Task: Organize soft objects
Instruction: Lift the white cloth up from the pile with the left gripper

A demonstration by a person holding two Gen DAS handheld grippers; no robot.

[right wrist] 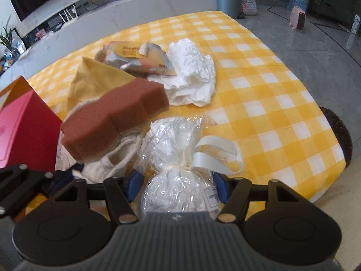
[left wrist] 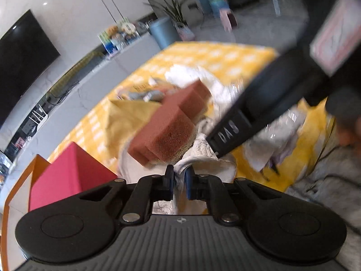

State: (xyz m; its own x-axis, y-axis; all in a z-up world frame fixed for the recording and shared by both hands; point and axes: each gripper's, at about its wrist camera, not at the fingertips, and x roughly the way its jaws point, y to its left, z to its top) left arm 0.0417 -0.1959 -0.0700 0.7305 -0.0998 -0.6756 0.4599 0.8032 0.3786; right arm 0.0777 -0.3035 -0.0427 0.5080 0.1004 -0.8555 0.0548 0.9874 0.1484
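Left gripper pinched on white cloth, I think; right gripper clamps wrapped bundle. Next: lift into red box.

A brown sponge with a scalloped edge is lying tilted on a crumpled cream cloth that I am pinching. Beside it, a clear-wrapped white bundle tied with a white ribbon is sitting upright on the tabletop. Behind them, a yellow cloth, a wipes pack and crumpled white paper are lying together.
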